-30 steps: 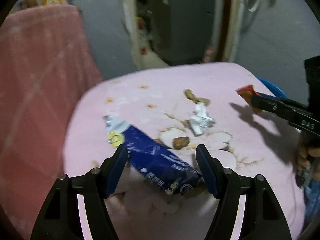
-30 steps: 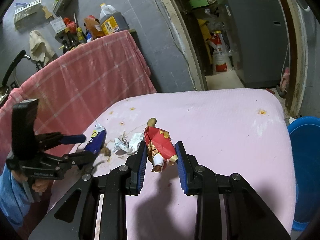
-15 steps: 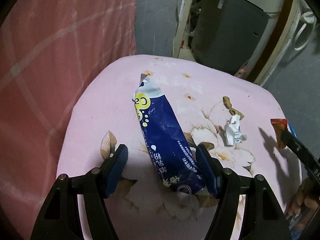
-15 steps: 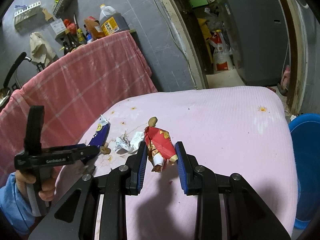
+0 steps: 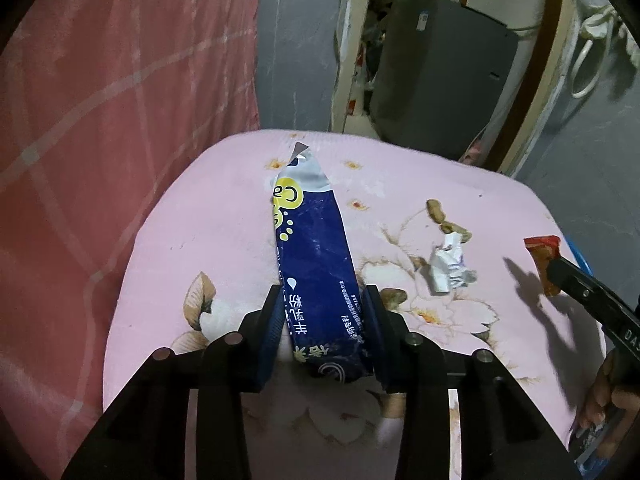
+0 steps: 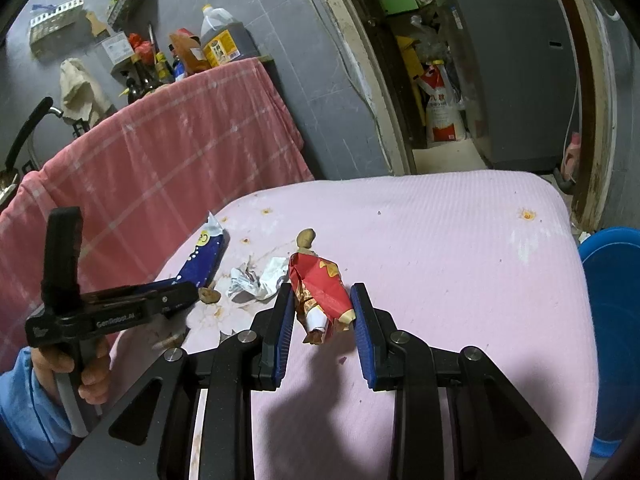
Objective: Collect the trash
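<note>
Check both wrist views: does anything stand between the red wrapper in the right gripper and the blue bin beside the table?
Nothing visible does. The right gripper holds the red wrapper above the pink table. The cloth towards the blue bin, at the table's right edge, looks bare; the bin is only partly in frame.

grey tiled wall (image 6: 304, 40). pink flowered cloth (image 6: 460, 232) covers the table. red checked cloth (image 6: 160, 152) drapes furniture at left; bottles (image 6: 216, 44) behind it. open doorway (image 6: 440, 80) shows a grey appliance (image 6: 516, 72). dim light.
</note>
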Motion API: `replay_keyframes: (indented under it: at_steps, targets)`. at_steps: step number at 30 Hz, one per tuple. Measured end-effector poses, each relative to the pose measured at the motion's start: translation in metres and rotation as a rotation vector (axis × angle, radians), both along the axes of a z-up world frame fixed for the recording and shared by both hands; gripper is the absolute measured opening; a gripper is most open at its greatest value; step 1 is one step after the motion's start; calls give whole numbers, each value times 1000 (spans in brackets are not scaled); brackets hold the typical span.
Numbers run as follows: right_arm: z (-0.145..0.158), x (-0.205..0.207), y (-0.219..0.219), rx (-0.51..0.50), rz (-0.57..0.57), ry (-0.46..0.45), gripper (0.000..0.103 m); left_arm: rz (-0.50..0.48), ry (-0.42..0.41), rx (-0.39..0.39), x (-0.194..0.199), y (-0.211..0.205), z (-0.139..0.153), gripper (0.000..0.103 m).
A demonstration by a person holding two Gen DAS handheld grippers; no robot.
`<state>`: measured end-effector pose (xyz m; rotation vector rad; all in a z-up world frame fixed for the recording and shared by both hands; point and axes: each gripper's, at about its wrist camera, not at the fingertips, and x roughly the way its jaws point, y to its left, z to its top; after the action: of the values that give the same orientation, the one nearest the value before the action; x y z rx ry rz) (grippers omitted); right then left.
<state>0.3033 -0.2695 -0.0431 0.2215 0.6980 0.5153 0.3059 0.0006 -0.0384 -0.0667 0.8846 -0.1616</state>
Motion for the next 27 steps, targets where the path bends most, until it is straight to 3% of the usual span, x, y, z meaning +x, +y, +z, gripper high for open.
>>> replay_keyframes:
  at_steps: [5, 6, 8, 10, 14, 19, 22, 24, 27]
  targets:
    - [2, -7, 2, -2, -10, -49, 27, -13, -80, -18, -16, -8, 10, 32]
    - [3, -9, 2, -2, -11, -58, 27, -15, -111, -26, -20, -10, 15, 28]
    - [8, -16, 2, 3, -16, -102, 27, -25, -151, -25, -26, -16, 22, 8]
    - [16, -21, 0, 5, -27, -149, 27, -47, -181, -22, -31, -25, 29, 8]
    - [32, -31, -2, -11, -47, -231, 27, -56, -170, 4, -23, -39, 30, 8]
    - [34, -31, -4, -2, -55, -238, 27, -38, -106, 7, -13, -33, 22, 9]
    - [32, -28, -5, 4, -57, -224, 27, -58, -44, 21, -7, -31, 15, 17]
    - [31, -27, -5, 8, -56, -218, 27, -77, -14, 16, -4, -29, 11, 39]
    - [31, -28, -4, 2, -53, -218, 27, -118, 0, 13, -4, -30, 8, 43]
